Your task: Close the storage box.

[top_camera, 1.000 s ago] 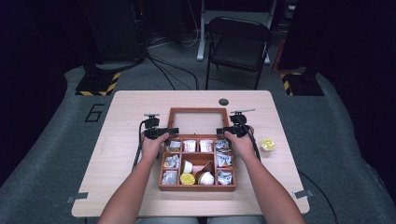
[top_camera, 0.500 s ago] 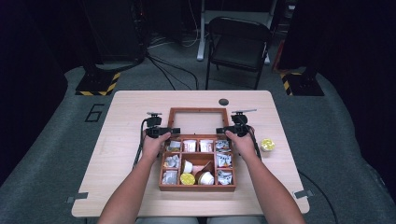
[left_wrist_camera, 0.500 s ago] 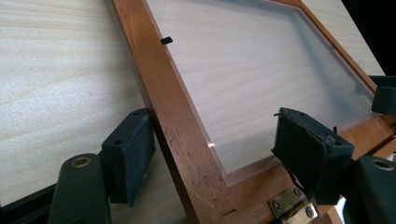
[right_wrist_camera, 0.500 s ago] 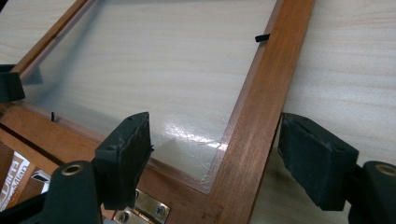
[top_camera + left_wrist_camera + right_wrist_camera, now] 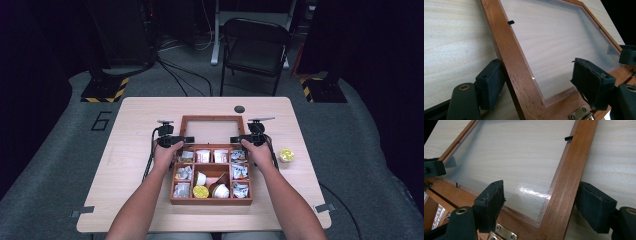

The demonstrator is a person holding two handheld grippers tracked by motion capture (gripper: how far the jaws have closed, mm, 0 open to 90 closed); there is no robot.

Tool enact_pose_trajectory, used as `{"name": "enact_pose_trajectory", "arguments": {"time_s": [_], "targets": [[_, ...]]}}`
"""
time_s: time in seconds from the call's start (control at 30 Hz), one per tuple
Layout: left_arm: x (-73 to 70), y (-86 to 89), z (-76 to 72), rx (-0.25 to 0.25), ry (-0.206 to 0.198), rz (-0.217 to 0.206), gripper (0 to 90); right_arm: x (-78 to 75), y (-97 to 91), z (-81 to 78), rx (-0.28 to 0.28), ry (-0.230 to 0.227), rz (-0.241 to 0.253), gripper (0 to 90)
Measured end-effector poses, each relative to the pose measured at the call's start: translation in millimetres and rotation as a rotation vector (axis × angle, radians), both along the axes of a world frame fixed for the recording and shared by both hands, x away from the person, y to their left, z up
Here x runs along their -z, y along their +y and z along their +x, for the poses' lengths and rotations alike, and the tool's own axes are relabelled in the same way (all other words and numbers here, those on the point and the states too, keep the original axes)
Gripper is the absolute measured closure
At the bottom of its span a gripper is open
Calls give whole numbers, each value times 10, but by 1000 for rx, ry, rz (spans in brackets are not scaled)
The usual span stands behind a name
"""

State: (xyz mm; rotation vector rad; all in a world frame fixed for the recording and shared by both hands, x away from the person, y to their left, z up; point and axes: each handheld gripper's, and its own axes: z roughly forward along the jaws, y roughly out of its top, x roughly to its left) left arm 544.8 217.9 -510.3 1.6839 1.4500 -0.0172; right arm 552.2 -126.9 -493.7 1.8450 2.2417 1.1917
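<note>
A wooden compartment box (image 5: 173, 186) stands open, and its glazed lid (image 5: 212, 118) lies flat on the table behind it. My left gripper (image 5: 183, 140) straddles the lid's left rail (image 5: 509, 57) near the hinge (image 5: 580, 115). Its jaws have just been opening: one pad sits by the rail's outer side, the other stands clear over the pane (image 5: 554, 37). My right gripper (image 5: 237, 140) straddles the right rail (image 5: 566, 170) the same way. Its jaws have also been opening, and its pads (image 5: 490, 202) stand off the wood.
The box holds several foil packets, small cups and a yellow-lidded cup (image 5: 200, 191). Another yellow cup (image 5: 286, 155) sits on the table to the right and a small black disc (image 5: 239, 109) behind the lid. A folding chair (image 5: 255, 45) stands beyond the table's far edge.
</note>
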Motion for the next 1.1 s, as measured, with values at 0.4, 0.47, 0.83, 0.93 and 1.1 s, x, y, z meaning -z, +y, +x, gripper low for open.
{"name": "enact_pose_trajectory", "arguments": {"time_s": [0.4, 0.47, 0.83, 0.93, 1.1], "targets": [[-47, 5, -12, -7, -16, 3, 308, -52, -5, -3, -3, -23, -24, 279], [-72, 10, -21, -12, -28, 5, 321, -76, -15, -7, -6, -43, -26, 288], [-224, 56, -70, -17, -85, -16, 375, -284, -13, -54, -12, -100, -48, 325], [-266, 59, -90, -16, -100, -16, 375, -329, -16, -85, -12, -117, -42, 327], [-347, 75, -128, -13, -127, -30, 380, -405, -26, -138, -18, -151, -36, 327]]}}
